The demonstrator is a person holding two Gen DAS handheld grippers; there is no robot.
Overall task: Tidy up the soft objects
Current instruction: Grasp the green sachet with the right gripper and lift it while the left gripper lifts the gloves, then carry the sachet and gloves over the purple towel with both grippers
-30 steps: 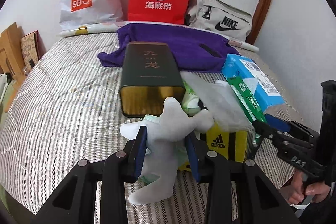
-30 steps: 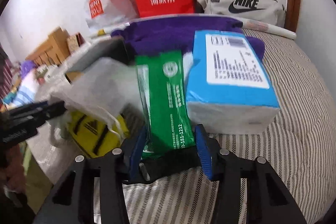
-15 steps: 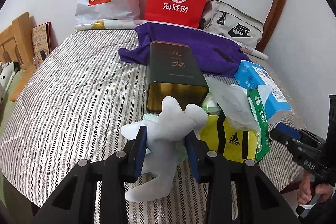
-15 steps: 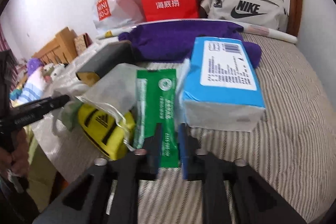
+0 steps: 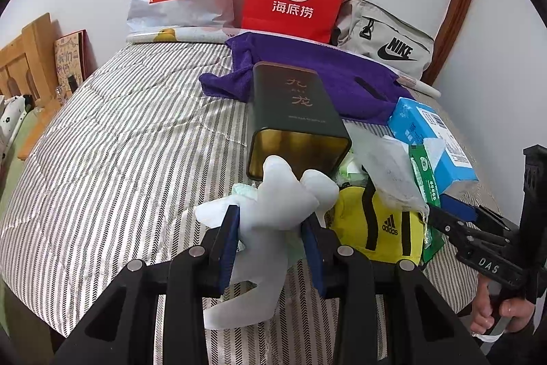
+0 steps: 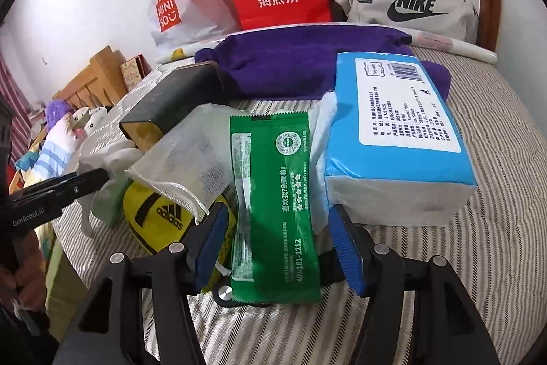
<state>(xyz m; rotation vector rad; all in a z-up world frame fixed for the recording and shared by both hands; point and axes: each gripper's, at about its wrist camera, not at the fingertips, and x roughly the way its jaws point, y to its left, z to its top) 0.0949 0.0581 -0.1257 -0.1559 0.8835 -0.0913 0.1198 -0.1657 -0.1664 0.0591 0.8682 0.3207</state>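
Left gripper (image 5: 270,242) is clamped on the white plush (image 5: 273,211) right at the tin's mouth (image 5: 297,156). Right gripper (image 6: 277,242) sits open around the green packet (image 6: 273,194) on the bed. I'd line the plush up squarely before pushing in.

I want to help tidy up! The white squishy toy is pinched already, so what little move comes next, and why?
Probably push the white soft toy forward into the open tin. The left hand-held gripper already grips it, and the tin's open mouth lies just ahead on the bed.
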